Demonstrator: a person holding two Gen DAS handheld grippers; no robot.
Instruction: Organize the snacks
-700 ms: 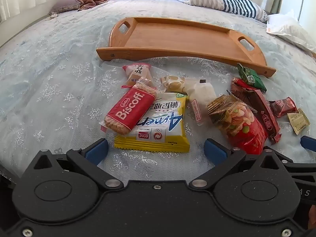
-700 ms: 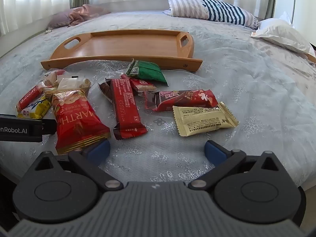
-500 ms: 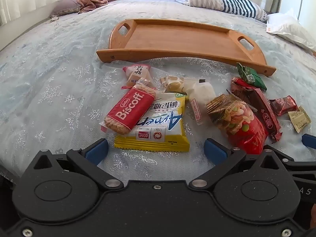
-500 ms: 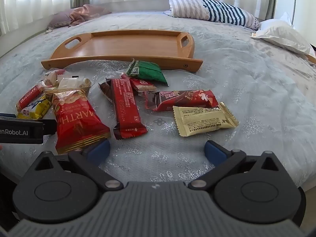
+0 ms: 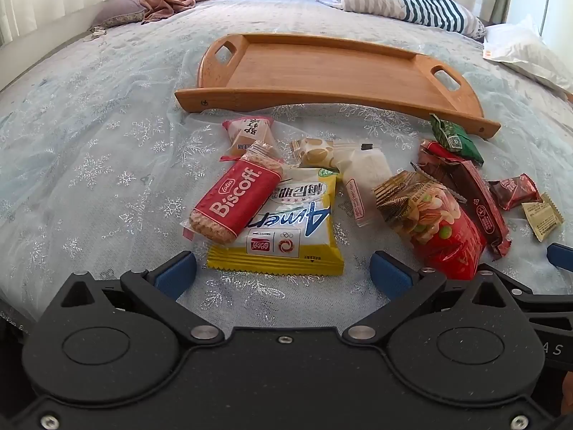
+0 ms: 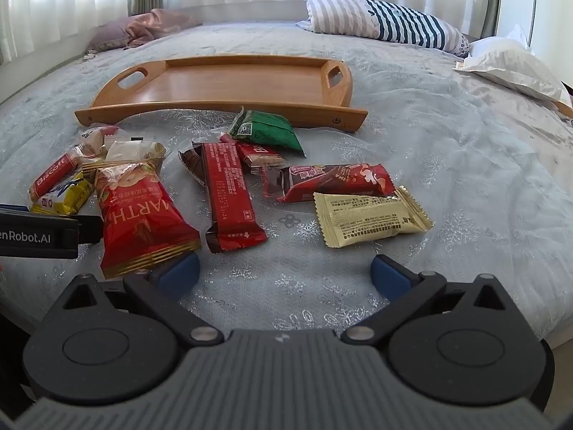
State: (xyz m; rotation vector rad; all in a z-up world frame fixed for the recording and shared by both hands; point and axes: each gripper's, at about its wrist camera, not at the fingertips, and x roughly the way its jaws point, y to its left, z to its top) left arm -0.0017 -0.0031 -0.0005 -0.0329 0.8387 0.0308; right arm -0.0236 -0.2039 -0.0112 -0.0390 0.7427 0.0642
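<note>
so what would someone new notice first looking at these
Probably the scatter of bright snack packets on the bedspread, especially the red Biscoff pack lying on a yellow packet. Just behind them sits a bare wooden tray, with a striped pillow farther back.

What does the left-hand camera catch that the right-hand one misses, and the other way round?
Only the left wrist view shows the Biscoff pack lying across the yellow packet, fully readable. Only the right wrist view shows the whole beige packet and the long red bar unobstructed. Both show the empty wooden tray, the green packet, the big red bag and open grippers.
</note>
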